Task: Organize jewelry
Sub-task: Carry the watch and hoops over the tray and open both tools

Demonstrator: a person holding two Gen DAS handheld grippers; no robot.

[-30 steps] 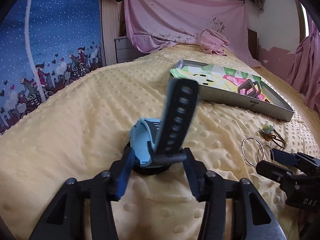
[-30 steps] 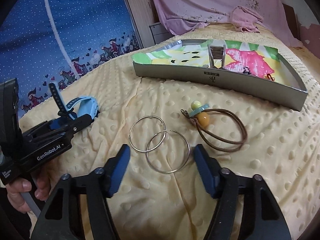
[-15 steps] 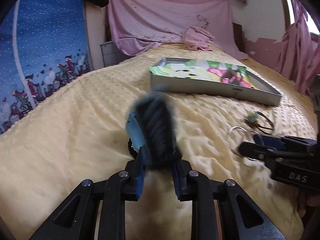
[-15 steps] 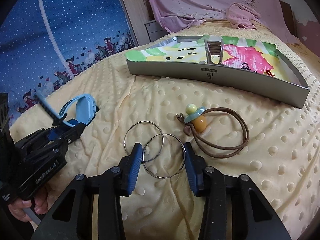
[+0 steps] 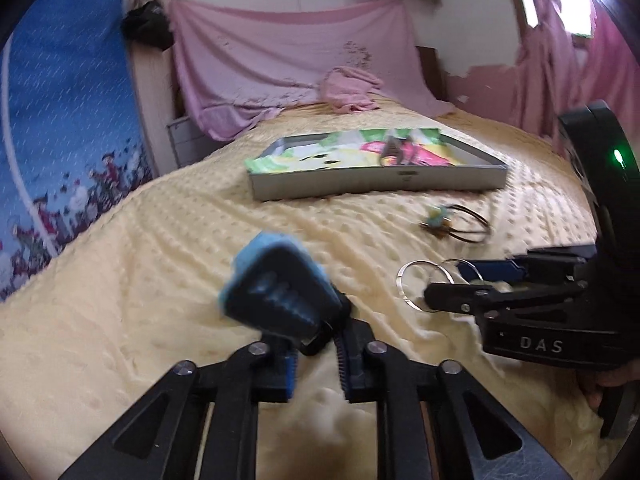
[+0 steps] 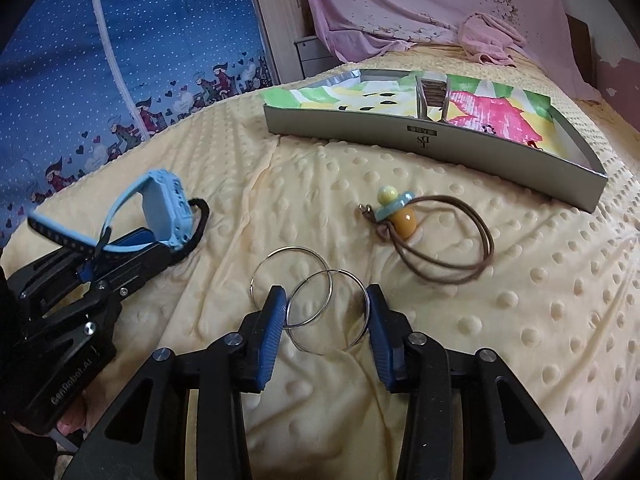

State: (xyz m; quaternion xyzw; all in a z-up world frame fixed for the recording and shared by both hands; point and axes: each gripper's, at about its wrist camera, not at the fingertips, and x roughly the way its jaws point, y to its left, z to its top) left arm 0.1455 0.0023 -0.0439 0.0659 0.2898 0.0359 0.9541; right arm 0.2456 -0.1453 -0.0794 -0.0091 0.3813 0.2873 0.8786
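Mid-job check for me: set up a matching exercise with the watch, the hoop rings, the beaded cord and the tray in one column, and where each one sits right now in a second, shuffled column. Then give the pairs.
Things:
1. blue watch
2. silver hoop rings
3. brown cord with beads
4. grey tray

Places:
A. farthest back on the yellow blanket, holding a colourful printed sheet
B. clamped in the left gripper, lifted off the bed
C. flat on the blanket, with the open right gripper straddling the nearer one
D. loose on the blanket between the rings and the tray

Pairs: 1-B, 2-C, 3-D, 4-A
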